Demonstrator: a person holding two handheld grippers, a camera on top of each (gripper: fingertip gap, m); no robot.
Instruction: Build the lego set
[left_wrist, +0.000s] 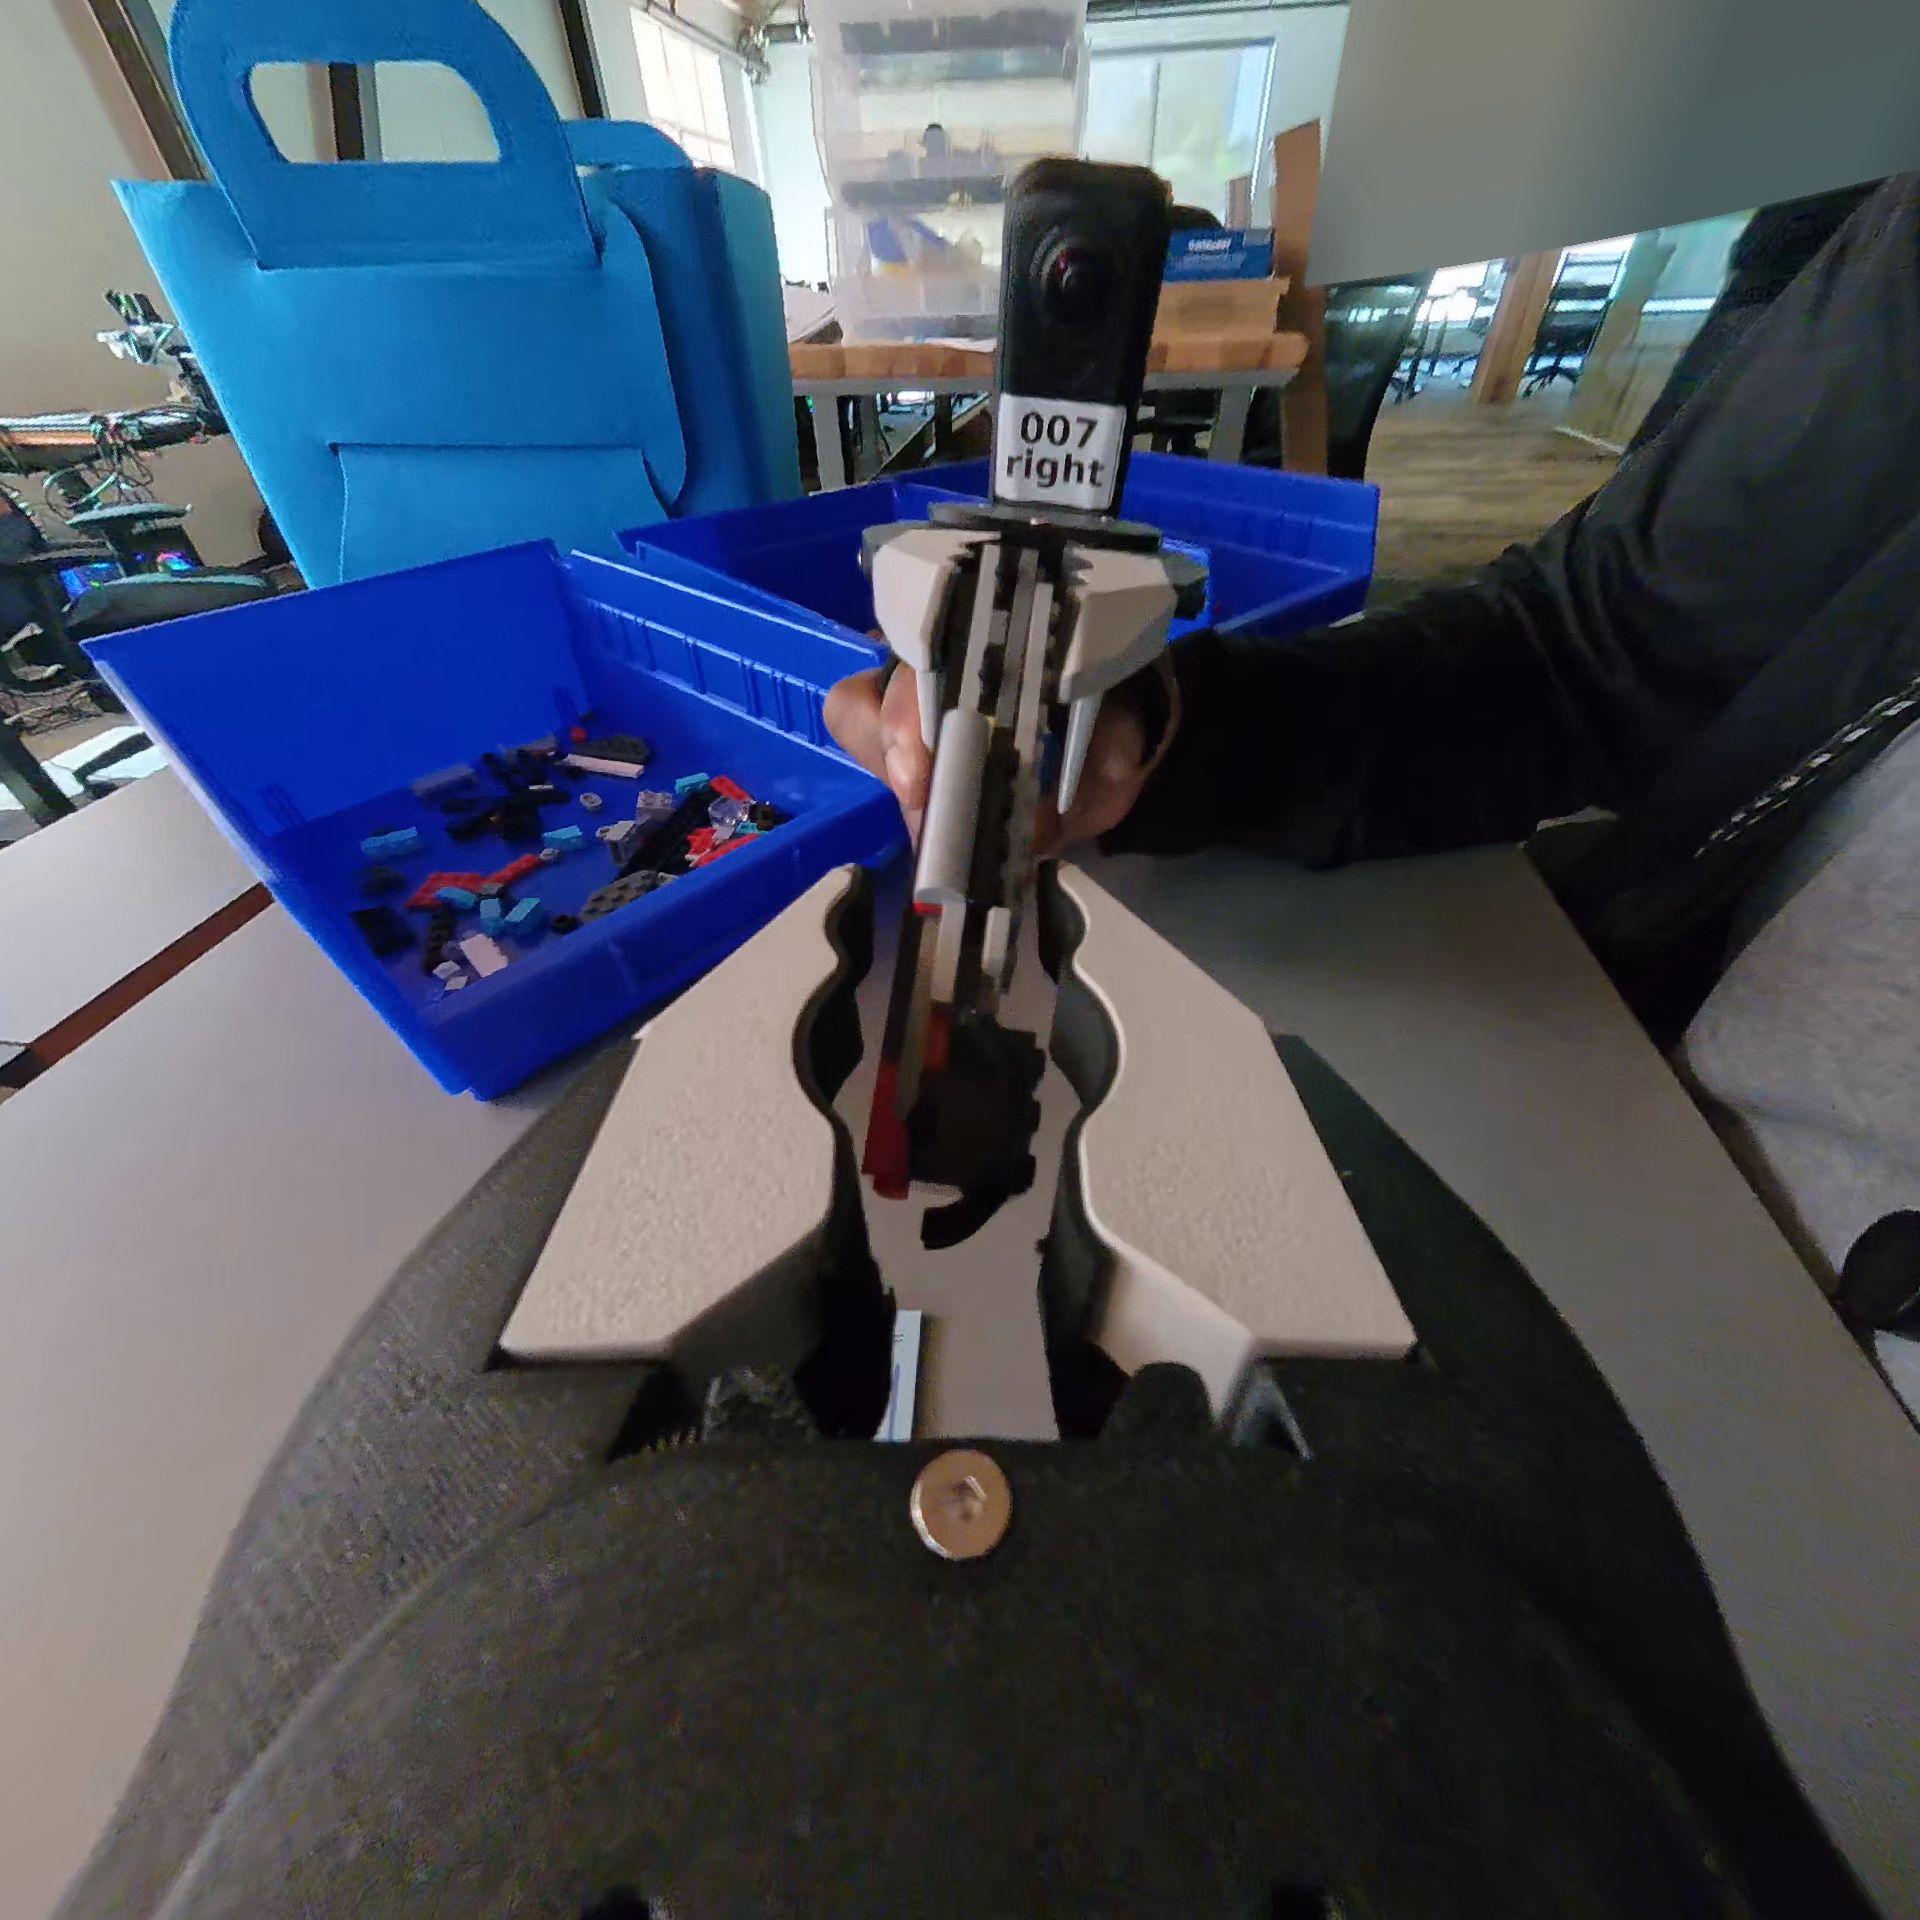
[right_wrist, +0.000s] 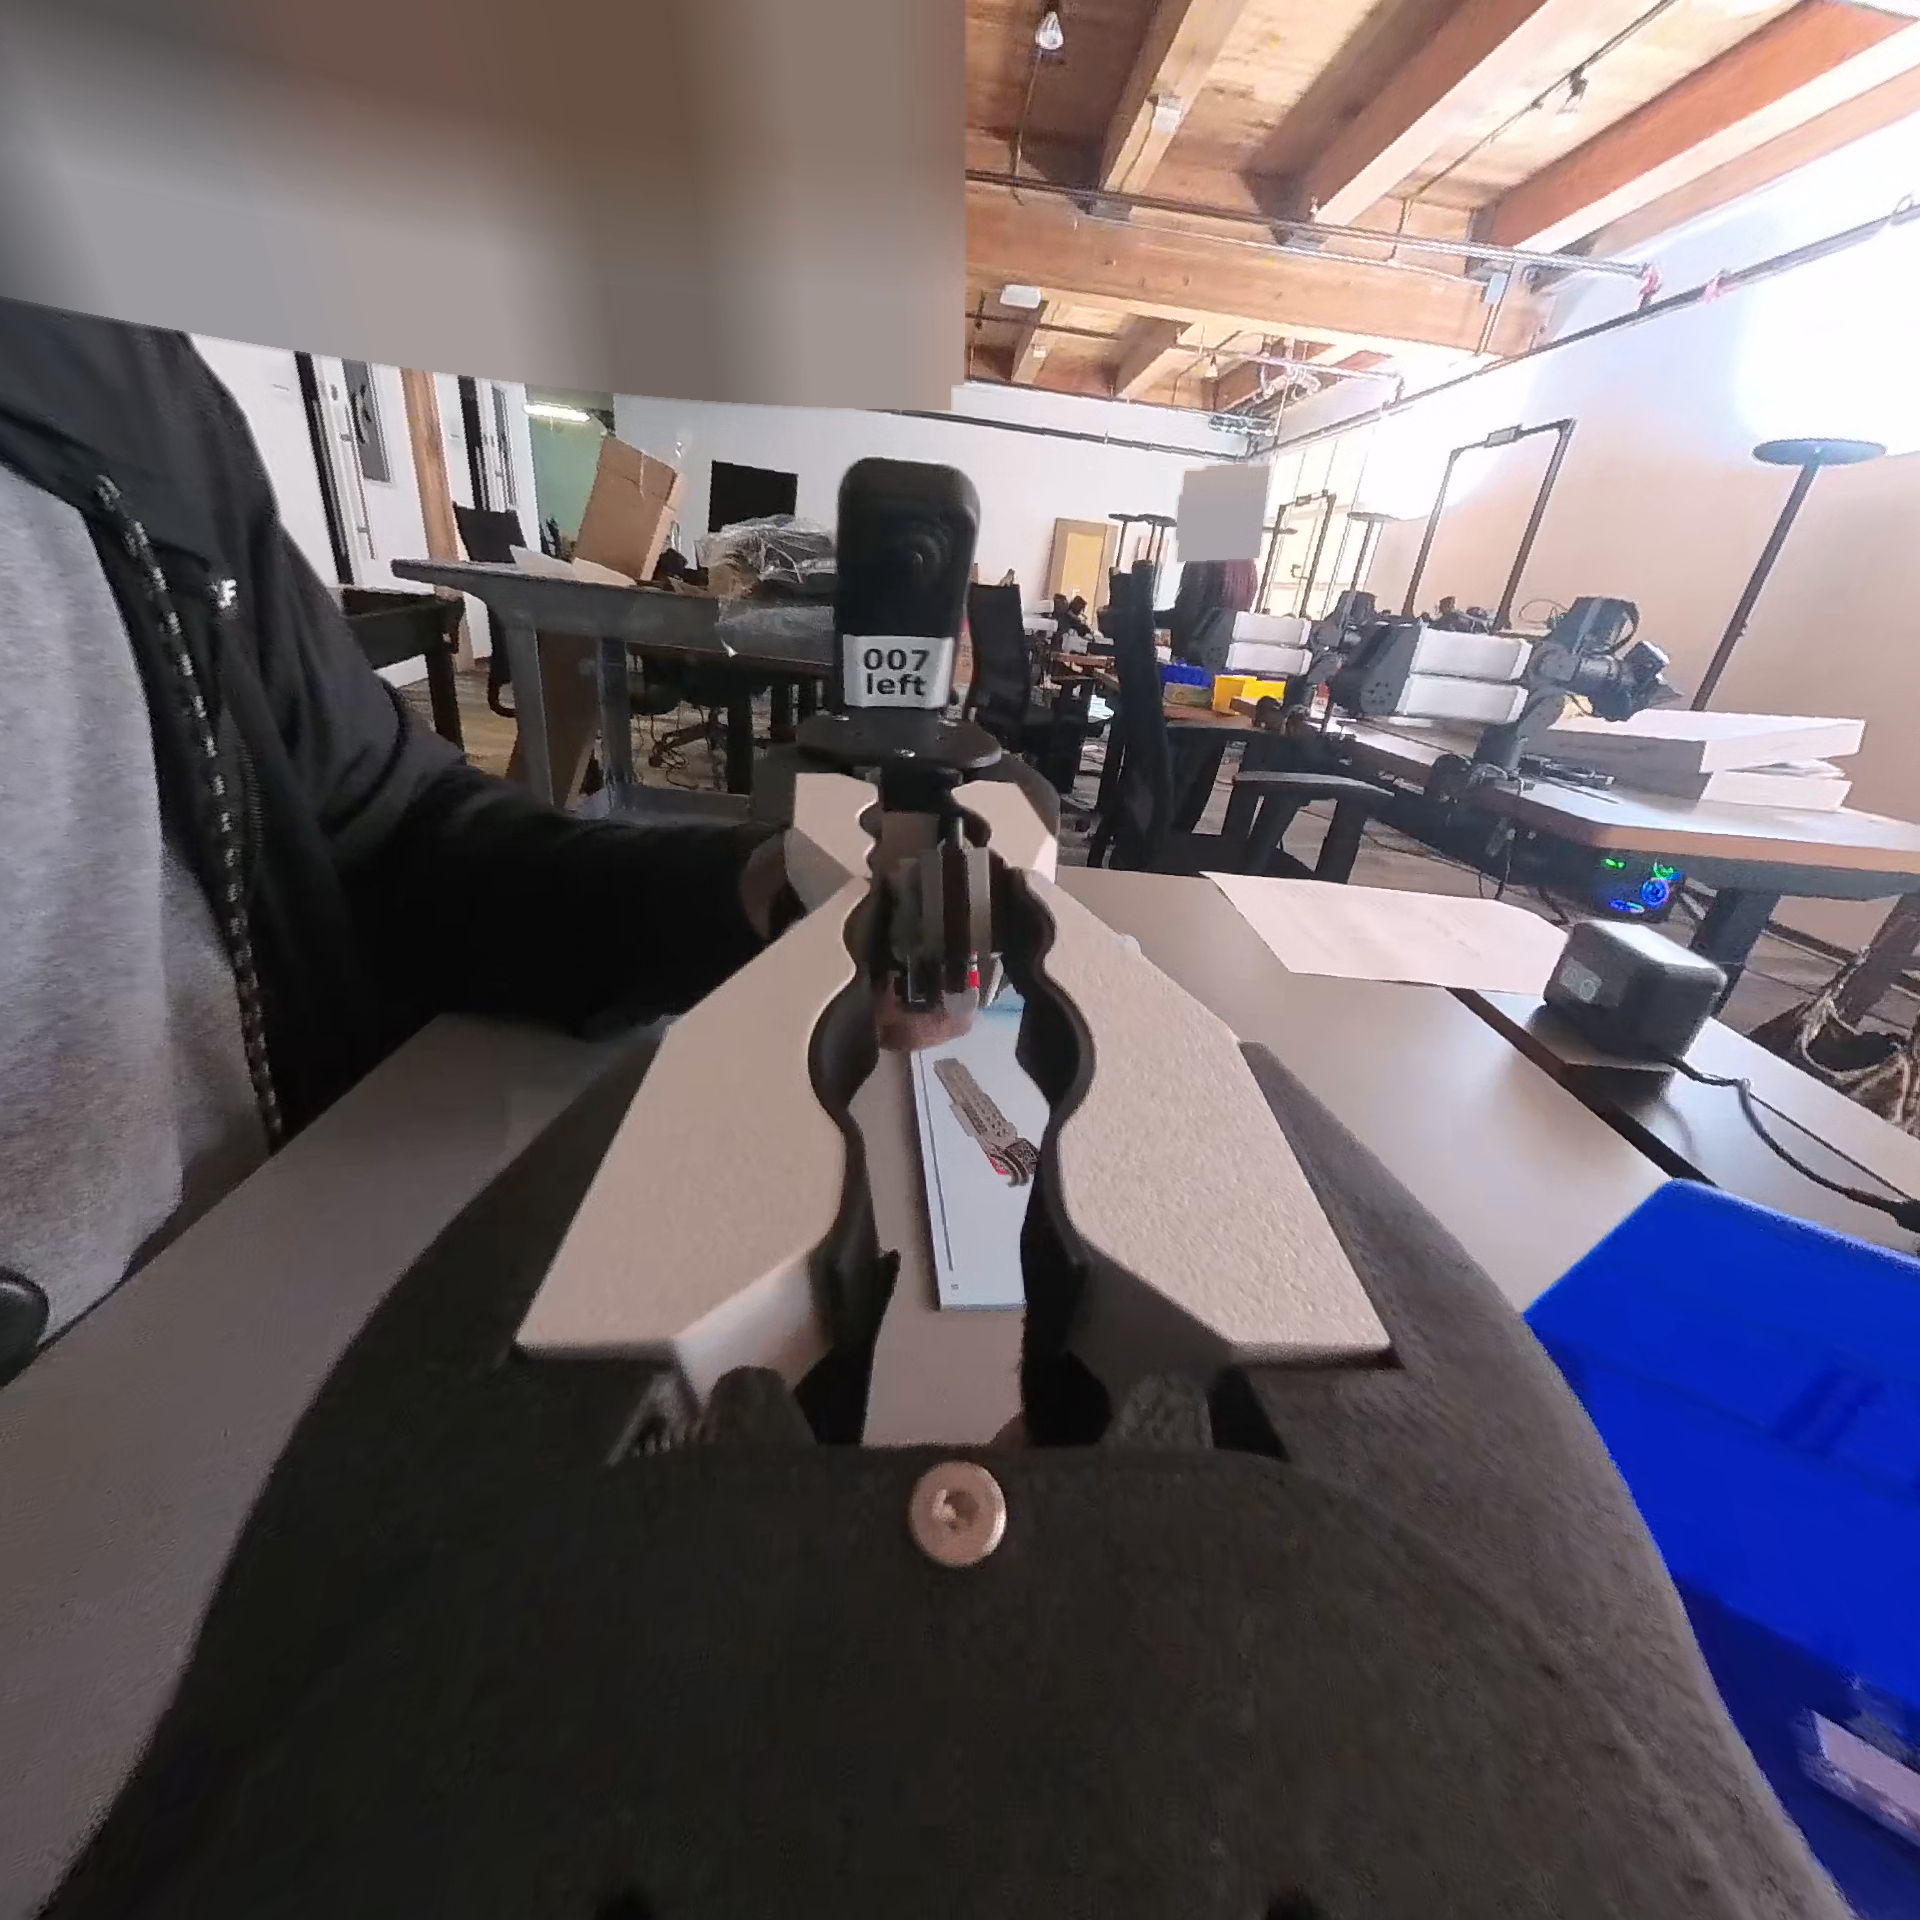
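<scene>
A long lego assembly (left_wrist: 971, 935) of grey, black and red bricks with a white cylinder on it is held in the air between my two grippers, which face each other. My left gripper (left_wrist: 956, 883) is shut on its black and red end. My right gripper (left_wrist: 1003, 665) is shut on the far end, with a hand behind it. In the right wrist view my right gripper (right_wrist: 945, 894) closes around the assembly (right_wrist: 940, 940), and the left gripper (right_wrist: 925, 831) is just beyond it. The middle of the assembly is hidden by the fingers.
A blue bin (left_wrist: 312, 727) with several loose bricks (left_wrist: 561, 831) stands on the grey table (left_wrist: 208, 1143) at the left, a second blue bin (left_wrist: 1278, 540) behind. A blue felt bag (left_wrist: 416, 312) stands farther back. An instruction booklet (right_wrist: 977, 1174) lies under the grippers. A black box (right_wrist: 1631, 987) sits at the right.
</scene>
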